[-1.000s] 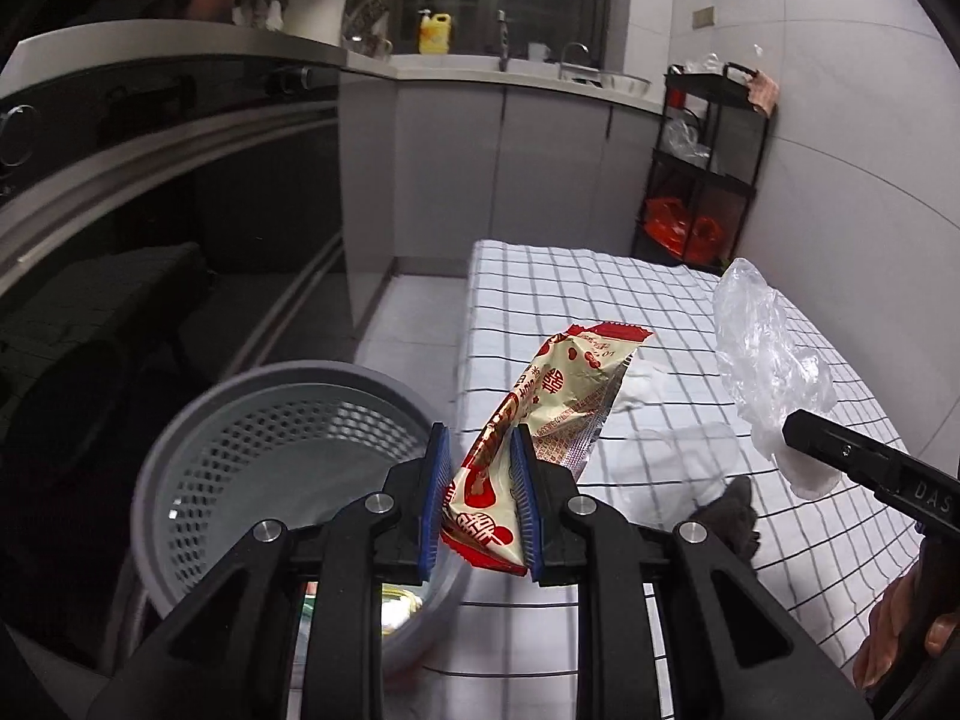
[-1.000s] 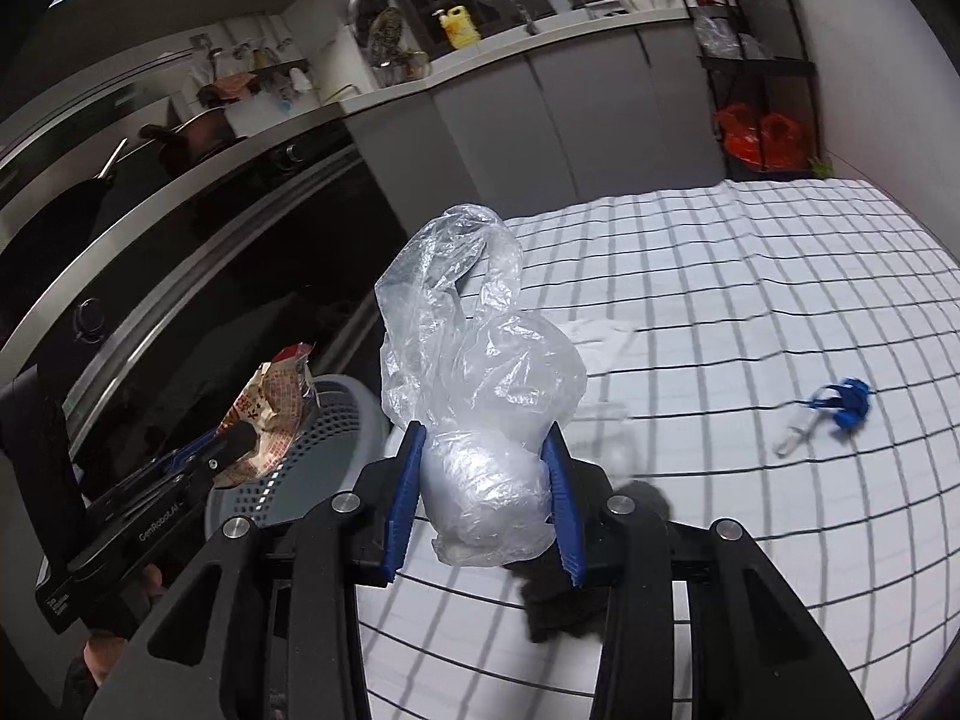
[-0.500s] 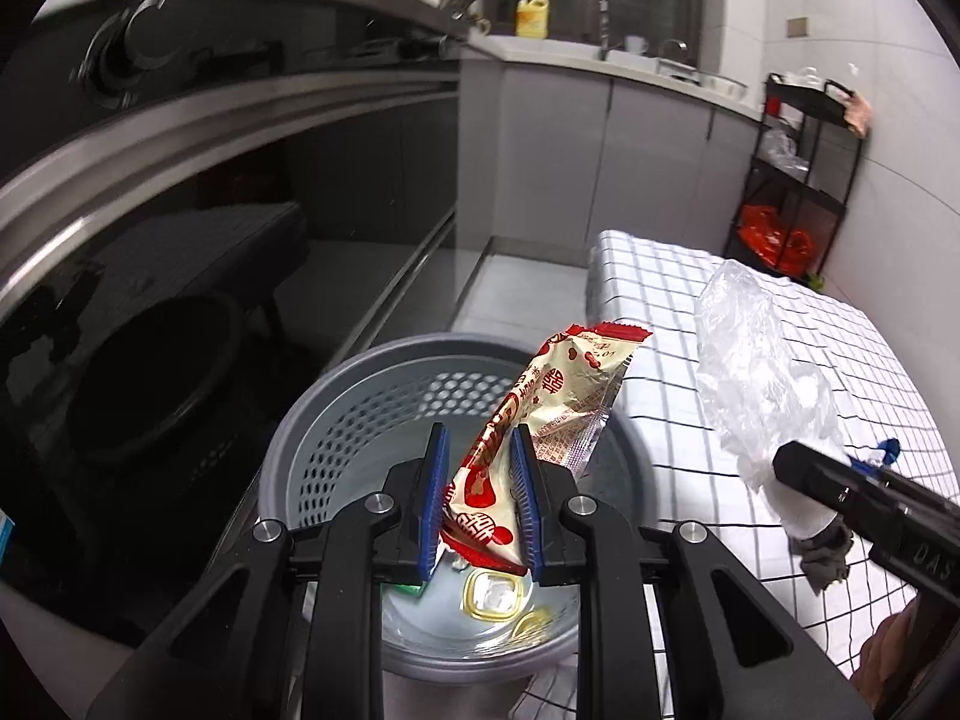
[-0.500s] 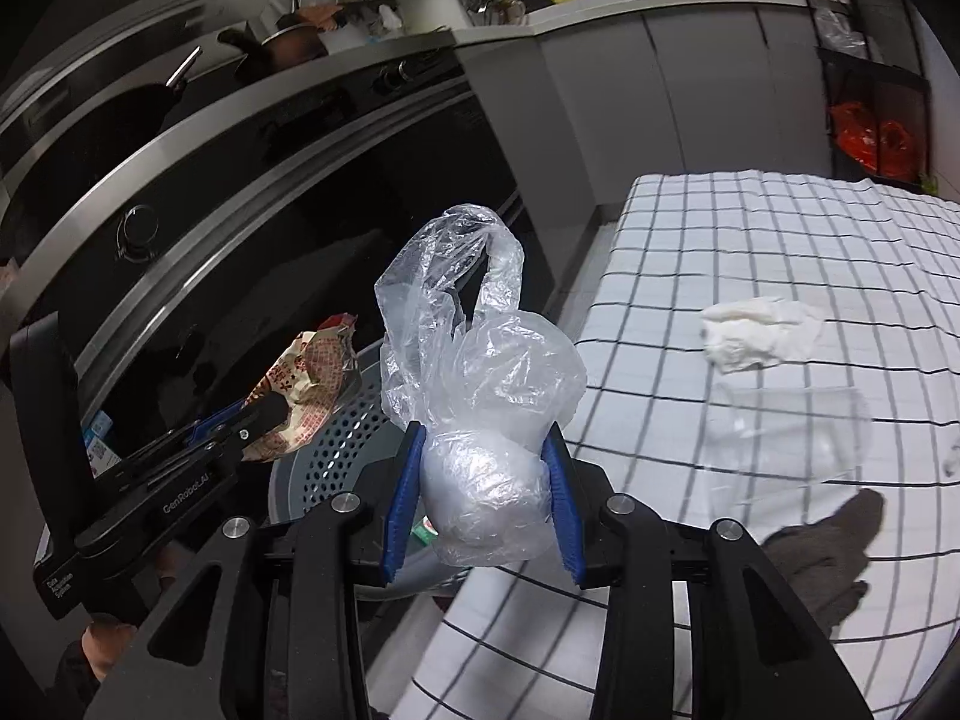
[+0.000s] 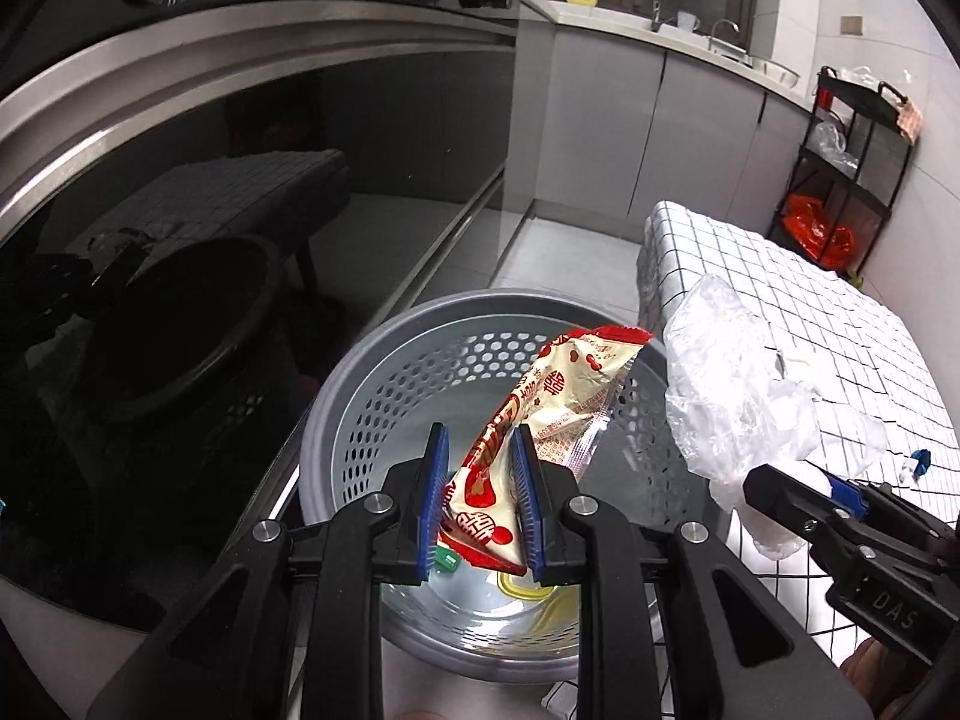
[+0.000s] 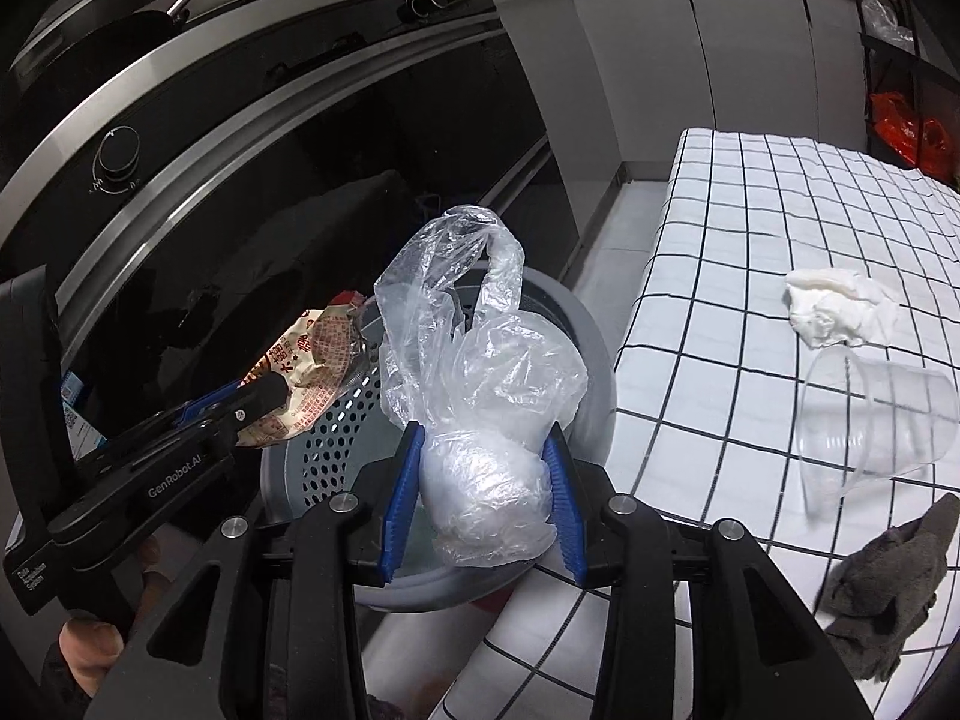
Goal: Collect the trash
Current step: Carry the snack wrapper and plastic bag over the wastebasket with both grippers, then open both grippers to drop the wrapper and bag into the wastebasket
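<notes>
My left gripper (image 5: 479, 492) is shut on a red and cream snack wrapper (image 5: 555, 399) and holds it above a grey perforated bin (image 5: 372, 378). My right gripper (image 6: 485, 486) is shut on a crumpled clear plastic bag (image 6: 480, 372) over the bin's near rim (image 6: 591, 348). The bag also shows in the left wrist view (image 5: 729, 402), right of the wrapper. The wrapper shows in the right wrist view (image 6: 312, 354), left of the bag. Small trash lies on the bin's bottom (image 5: 528, 591).
A table with a checked cloth (image 6: 750, 192) stands right of the bin. On it lie a crumpled white tissue (image 6: 840, 309), a clear plastic cup (image 6: 870, 420) on its side, a grey rag (image 6: 882, 588) and a small blue item (image 5: 915, 461). A dark oven front (image 5: 180, 240) is left.
Both grippers moved left from above the table to above the bin, each still holding its item. The bin now fills the centre of the left wrist view.
</notes>
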Demonstrator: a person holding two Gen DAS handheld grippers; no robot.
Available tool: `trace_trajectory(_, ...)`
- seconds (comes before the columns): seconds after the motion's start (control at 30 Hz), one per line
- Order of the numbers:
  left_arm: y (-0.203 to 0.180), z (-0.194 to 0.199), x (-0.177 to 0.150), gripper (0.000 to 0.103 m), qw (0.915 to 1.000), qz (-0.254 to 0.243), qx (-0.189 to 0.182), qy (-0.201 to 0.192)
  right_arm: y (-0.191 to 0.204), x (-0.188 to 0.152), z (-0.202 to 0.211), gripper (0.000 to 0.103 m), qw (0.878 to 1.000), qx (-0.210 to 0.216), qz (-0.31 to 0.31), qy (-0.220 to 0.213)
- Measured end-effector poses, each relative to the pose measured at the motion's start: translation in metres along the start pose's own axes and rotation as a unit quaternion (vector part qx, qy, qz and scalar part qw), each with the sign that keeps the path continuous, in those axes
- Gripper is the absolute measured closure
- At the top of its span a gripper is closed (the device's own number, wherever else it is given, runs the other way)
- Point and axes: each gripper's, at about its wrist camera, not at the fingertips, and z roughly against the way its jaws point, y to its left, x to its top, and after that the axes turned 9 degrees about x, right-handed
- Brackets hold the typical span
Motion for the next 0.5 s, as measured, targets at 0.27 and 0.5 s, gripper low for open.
trace_trajectory(0.27, -0.001, 0.001, -0.002, 0.080, 0.9999, -0.006, 0.011, -0.003, -0.004, 0.005, -0.018, 0.064, 1.000, -0.003, -0.003, 0.004)
trace_trajectory(0.5, -0.001, -0.002, -0.002, 0.078, 0.9999, -0.005, 0.016, 0.003, -0.005, 0.006, -0.023, 0.064, 1.000, -0.001, -0.006, 0.004)
